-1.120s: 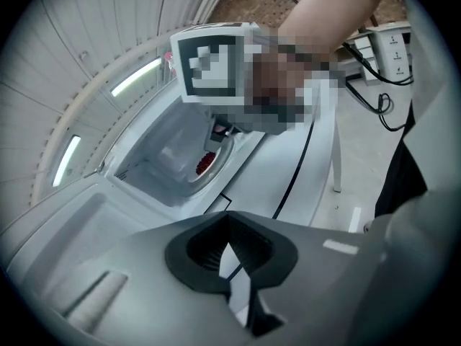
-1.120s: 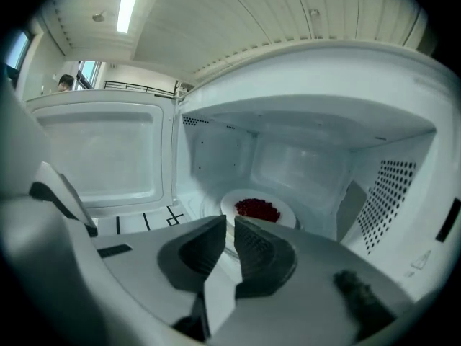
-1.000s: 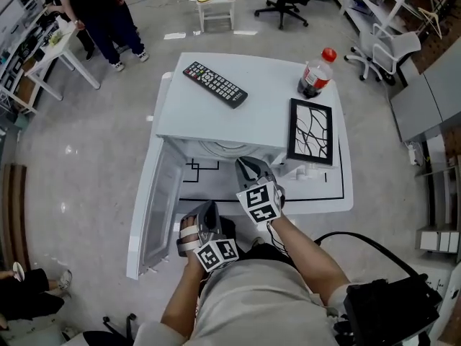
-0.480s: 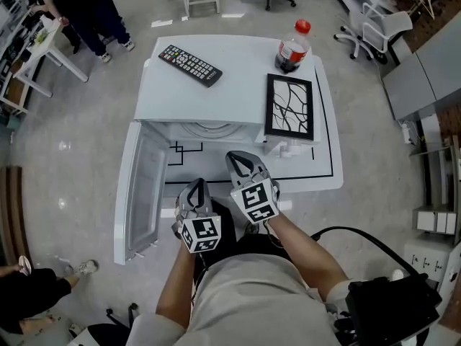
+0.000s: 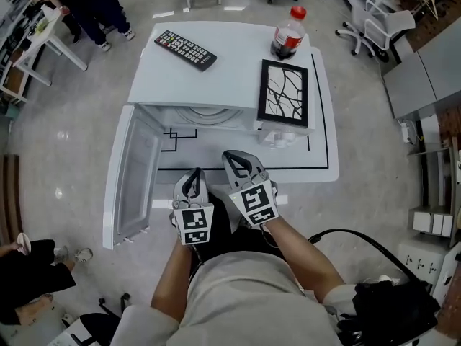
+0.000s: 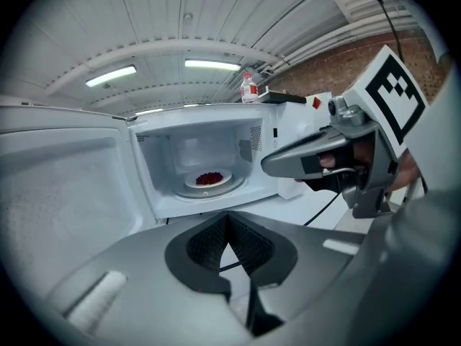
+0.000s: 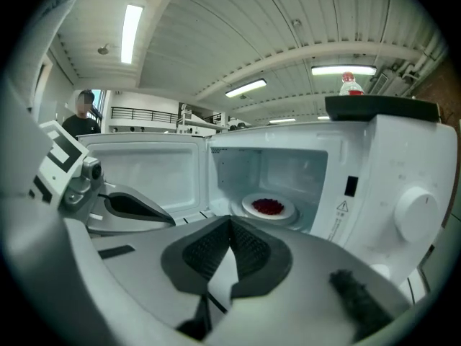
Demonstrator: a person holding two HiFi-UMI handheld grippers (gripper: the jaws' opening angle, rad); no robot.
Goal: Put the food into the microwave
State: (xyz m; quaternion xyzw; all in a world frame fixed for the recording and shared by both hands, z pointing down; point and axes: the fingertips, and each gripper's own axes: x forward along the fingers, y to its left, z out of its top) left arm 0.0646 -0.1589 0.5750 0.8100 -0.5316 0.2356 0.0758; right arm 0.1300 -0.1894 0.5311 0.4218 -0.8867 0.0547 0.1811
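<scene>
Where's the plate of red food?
In the right gripper view the plate of red food sits inside the open microwave, centred on its floor, right of the door.

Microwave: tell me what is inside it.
Inside the open microwave, a white plate sits mid-floor, carrying a small heap of red food. Nothing else shows in the cavity. Whatever lies under the plate is covered by it.

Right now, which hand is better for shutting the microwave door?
Probably the left. The left tool sits nearer the open door, which hangs out on that side. The food is already inside.
</scene>
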